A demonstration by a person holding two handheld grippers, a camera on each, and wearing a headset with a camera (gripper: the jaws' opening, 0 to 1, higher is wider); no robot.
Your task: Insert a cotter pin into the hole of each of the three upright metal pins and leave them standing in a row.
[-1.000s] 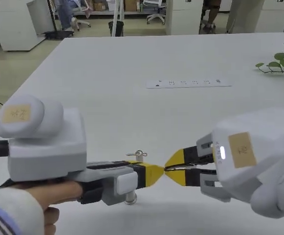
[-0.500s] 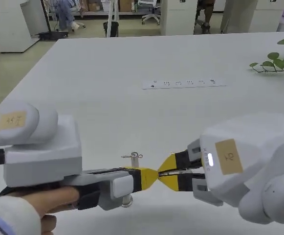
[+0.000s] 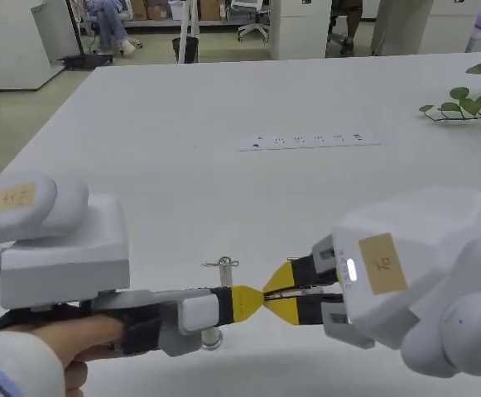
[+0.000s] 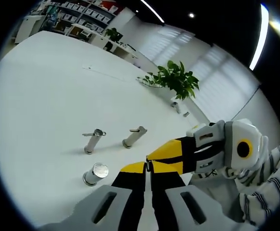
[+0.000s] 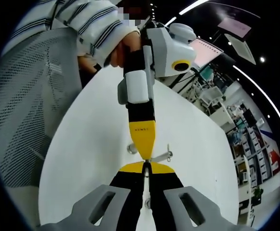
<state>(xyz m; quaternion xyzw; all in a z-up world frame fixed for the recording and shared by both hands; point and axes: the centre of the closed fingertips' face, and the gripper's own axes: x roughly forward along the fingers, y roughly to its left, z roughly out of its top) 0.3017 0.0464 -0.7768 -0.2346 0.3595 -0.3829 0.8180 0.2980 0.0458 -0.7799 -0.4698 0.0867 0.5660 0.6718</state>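
Bright, even overhead light; the matte white tabletop (image 3: 223,99) looks nearly washed out and the short upright steel pins (image 4: 92,142) throw only faint soft shadows. The curved ceiling strip light (image 4: 262,29) glares in the left gripper view, and both gripper views bend hard at the edges

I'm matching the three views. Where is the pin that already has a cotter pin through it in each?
Head view: the pin stands low centre, just up and left of the left gripper.
Left gripper view: left of centre, leaning.
Right gripper view: centre, just right of the yellow tips.
Landmark: left gripper and right gripper meeting tip to tip.
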